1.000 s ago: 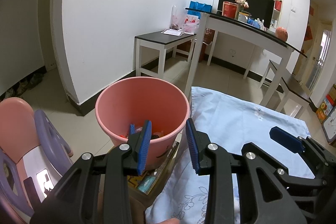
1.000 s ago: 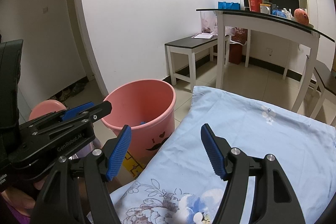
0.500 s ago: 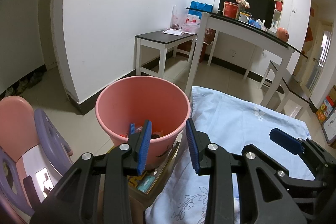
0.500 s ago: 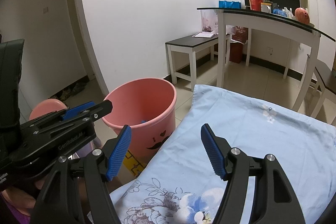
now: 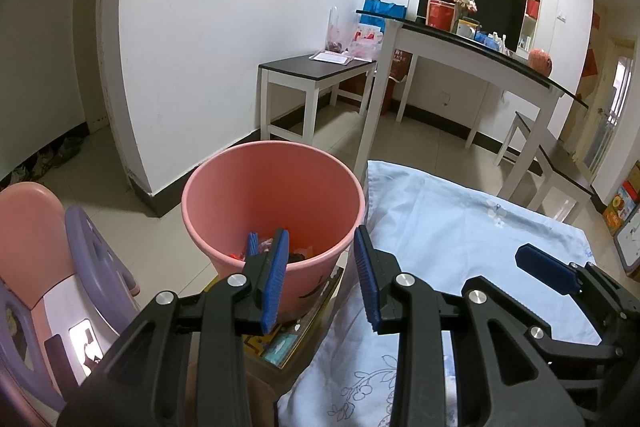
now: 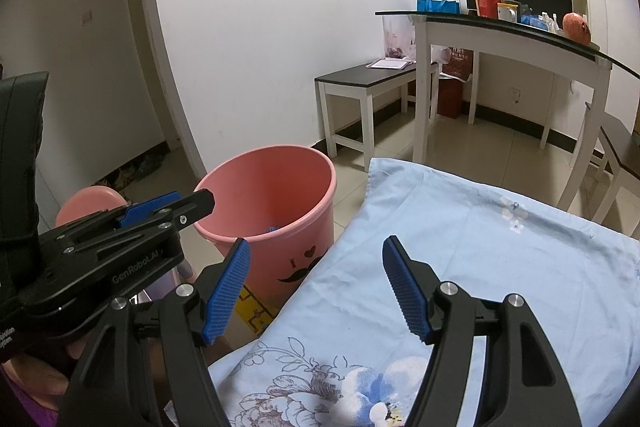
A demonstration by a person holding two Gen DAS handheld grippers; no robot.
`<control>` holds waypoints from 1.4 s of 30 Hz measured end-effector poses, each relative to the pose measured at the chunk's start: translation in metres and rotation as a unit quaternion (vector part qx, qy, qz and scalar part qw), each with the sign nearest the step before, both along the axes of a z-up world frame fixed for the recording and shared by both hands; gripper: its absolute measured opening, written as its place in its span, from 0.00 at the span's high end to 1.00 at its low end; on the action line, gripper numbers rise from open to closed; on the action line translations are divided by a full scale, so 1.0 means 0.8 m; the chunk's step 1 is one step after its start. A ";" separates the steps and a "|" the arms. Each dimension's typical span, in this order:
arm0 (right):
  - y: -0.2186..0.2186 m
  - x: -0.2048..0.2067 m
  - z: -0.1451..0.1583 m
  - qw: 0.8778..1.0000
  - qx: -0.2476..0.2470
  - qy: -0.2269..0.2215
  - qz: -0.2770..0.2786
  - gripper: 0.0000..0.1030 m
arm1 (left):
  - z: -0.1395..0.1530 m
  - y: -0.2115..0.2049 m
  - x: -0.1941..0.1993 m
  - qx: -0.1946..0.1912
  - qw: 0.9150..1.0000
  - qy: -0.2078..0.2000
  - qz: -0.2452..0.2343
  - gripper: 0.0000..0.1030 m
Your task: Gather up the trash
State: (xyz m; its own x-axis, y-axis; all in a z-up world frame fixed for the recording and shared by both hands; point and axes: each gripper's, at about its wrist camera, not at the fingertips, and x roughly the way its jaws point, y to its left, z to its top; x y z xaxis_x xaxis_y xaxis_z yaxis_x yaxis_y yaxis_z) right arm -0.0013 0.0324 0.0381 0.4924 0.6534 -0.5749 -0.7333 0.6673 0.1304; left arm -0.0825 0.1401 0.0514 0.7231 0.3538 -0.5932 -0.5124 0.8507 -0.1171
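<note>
The left gripper [image 5: 322, 271] holds nothing, its jaws apart, with the pink bin [image 5: 224, 195] just ahead and left of its tips; scraps of trash [image 5: 298, 251] lie in the bin's bottom. The right gripper [image 6: 316, 291] gapes wider, empty, above a pale blue floral cloth [image 6: 500, 259], the bin ahead to its left.

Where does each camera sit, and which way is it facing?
Left wrist: on the left gripper, angled down at the pink bin beside the blue cloth; its open fingers show, the right gripper at its right.
Right wrist: on the right gripper, angled down over the cloth; its open, empty fingers show, the left gripper at its left.
Shared: bin, cloth, white table, bench.
</note>
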 end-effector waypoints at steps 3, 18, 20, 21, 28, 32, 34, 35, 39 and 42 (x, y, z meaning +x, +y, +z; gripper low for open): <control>0.001 0.001 -0.001 1.000 -0.001 0.001 0.000 0.34 | -0.005 0.005 0.002 -0.003 1.000 0.003 -0.001 0.67; -0.001 0.004 -0.005 1.000 -0.002 0.003 0.000 0.34 | -0.009 0.009 0.006 -0.004 1.000 0.010 0.000 0.67; -0.002 0.006 -0.008 1.000 -0.002 0.004 0.001 0.34 | -0.011 0.010 0.006 -0.004 1.000 0.011 0.000 0.67; -0.002 0.006 -0.007 1.000 -0.003 0.004 0.001 0.34 | -0.013 0.010 0.007 -0.004 1.000 0.011 0.000 0.67; -0.003 0.008 -0.011 1.000 -0.003 0.006 0.001 0.34 | -0.017 0.012 0.007 -0.004 1.000 0.014 -0.001 0.67; -0.002 0.008 -0.010 1.000 -0.003 0.006 0.001 0.35 | -0.016 0.011 0.008 -0.005 1.000 0.014 -0.001 0.67; -0.002 0.008 -0.010 1.000 -0.004 0.006 0.001 0.35 | -0.016 0.011 0.008 -0.004 1.000 0.014 -0.001 0.67; -0.002 0.008 -0.009 1.000 -0.003 0.006 0.001 0.34 | -0.016 0.011 0.008 -0.004 1.000 0.014 -0.001 0.67; -0.003 0.008 -0.010 1.000 -0.003 0.006 0.001 0.34 | -0.016 0.011 0.008 -0.005 1.000 0.014 -0.001 0.67; -0.002 0.008 -0.011 1.000 -0.003 0.006 0.001 0.34 | -0.017 0.012 0.008 -0.004 1.000 0.015 0.000 0.67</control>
